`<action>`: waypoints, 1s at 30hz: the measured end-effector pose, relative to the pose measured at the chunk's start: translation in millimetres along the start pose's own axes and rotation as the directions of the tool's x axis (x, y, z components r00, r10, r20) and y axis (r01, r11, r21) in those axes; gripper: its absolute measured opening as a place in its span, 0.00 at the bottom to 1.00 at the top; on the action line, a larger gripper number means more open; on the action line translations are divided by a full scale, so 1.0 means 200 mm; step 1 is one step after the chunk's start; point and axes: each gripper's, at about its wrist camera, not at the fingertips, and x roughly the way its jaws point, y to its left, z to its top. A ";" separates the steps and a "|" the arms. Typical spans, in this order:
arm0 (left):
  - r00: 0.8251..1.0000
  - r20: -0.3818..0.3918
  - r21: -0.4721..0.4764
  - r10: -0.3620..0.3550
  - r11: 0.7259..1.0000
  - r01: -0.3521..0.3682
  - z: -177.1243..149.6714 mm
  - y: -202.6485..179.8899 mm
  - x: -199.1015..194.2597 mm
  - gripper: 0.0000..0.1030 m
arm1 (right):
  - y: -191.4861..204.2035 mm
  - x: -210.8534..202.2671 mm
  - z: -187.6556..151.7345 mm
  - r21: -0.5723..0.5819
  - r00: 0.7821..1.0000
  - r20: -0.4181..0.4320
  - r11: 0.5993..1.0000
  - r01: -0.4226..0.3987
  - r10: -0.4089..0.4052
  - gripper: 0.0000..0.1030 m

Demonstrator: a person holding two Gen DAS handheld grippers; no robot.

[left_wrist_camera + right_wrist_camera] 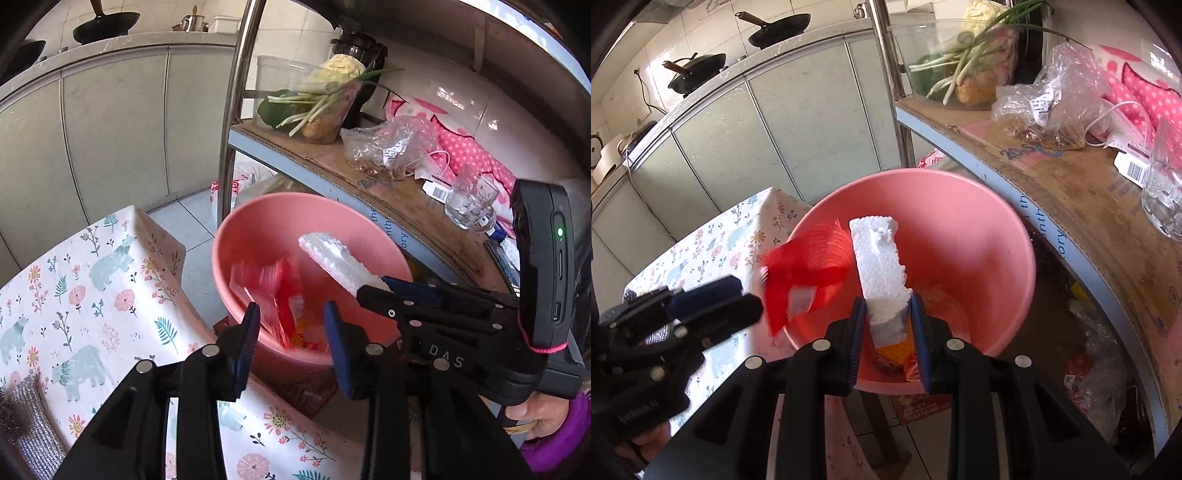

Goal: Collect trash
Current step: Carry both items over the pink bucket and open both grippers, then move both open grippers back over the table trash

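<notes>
Trash sits in the pink basin (979,236) at mid-frame: a blurred red wrapper (805,269) hangs over its left inner side, free of the left gripper (291,332), whose blue pads stand spread with nothing between them. Right gripper (888,328) pinches the lower end of a white foam block (879,258) above the basin. Floral tablecloth (92,277) lies lower left.

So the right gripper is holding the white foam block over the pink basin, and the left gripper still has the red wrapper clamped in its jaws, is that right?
Not quite. The left gripper is open with nothing between its jaws; in the left wrist view the red wrapper is loose and blurred, over the pink basin. The rest holds: the right gripper is shut on the white foam block over the basin.
</notes>
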 end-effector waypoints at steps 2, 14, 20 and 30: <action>1.000 0.010 -0.012 -0.006 1.000 0.006 0.01 0.01 -0.02 0.35 | 0.00 -0.01 0.00 -0.002 1.000 0.002 1.000 0.002 -0.002 0.25; 0.990 0.125 0.016 0.068 0.997 -0.070 -0.11 0.00 -0.41 0.35 | 0.08 -0.18 -0.03 -0.020 0.991 0.116 0.998 -0.067 0.069 0.35; 0.965 0.189 -0.031 0.180 0.984 -0.177 -0.27 0.09 -0.70 0.35 | 0.30 -0.34 -0.11 -0.107 0.959 0.217 0.981 -0.162 0.182 0.35; 0.899 0.164 -0.219 0.405 0.904 -0.367 -0.62 0.40 -1.10 0.35 | 0.75 -0.41 -0.26 -0.308 0.953 0.106 0.920 -0.241 0.285 0.35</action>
